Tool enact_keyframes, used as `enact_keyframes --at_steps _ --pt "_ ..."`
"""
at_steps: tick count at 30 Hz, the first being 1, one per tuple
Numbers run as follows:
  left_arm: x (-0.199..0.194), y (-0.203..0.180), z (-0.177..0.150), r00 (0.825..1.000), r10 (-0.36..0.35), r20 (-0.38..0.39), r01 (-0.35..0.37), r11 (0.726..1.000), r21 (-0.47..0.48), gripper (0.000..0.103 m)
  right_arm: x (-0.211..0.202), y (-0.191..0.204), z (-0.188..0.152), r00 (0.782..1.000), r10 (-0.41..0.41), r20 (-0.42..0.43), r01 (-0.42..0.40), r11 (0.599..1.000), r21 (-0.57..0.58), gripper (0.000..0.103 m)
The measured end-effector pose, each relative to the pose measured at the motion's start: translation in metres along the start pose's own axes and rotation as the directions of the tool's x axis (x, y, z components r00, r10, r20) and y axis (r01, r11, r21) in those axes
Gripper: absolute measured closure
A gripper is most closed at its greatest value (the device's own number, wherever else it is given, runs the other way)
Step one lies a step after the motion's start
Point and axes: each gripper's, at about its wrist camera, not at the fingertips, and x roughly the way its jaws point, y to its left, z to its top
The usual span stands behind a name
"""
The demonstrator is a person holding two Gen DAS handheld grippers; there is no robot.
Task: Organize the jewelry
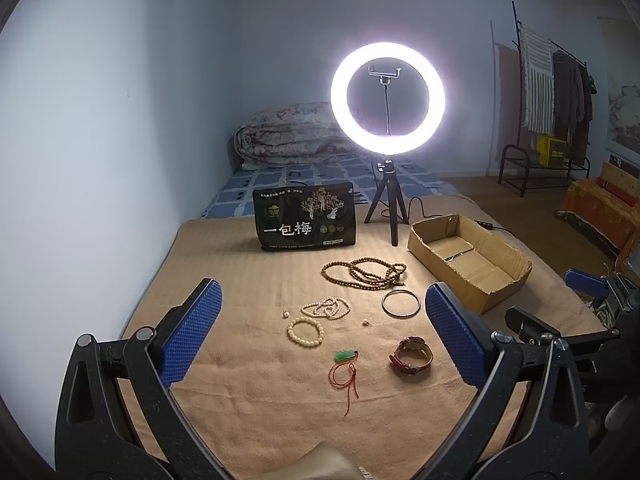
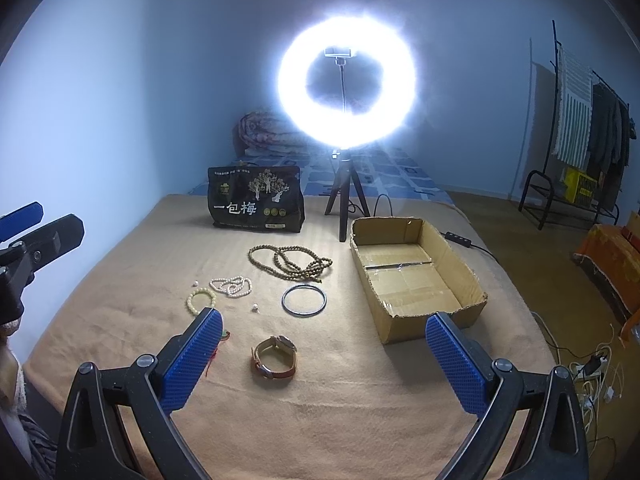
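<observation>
We hold left gripper (image 1: pixel 320 344) and right gripper (image 2: pixel 324 360) wide open, empty, above the bed's near edge; jewelry, watch (image 2: pixel 275 361) nearest, lies loose left of the empty cardboard box (image 2: pixel 460 252), likely its destination.

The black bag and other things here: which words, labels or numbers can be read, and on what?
"一包梅": large white characters on the black bag.
Smaller print and round badges on the bag: too small to read.
Yellow box under the clothes rack: print too blurred.
</observation>
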Motion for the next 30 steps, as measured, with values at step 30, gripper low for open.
enact_keyframes --at_steps 30 --pt "-0.0022 0.0029 0.0001 1.0 0.003 0.002 -0.003 1.0 -0.004 0.0 -0.0032 0.0012 0.0011 1.0 -0.003 0.019 0.003 1.0 -0.009 0.0"
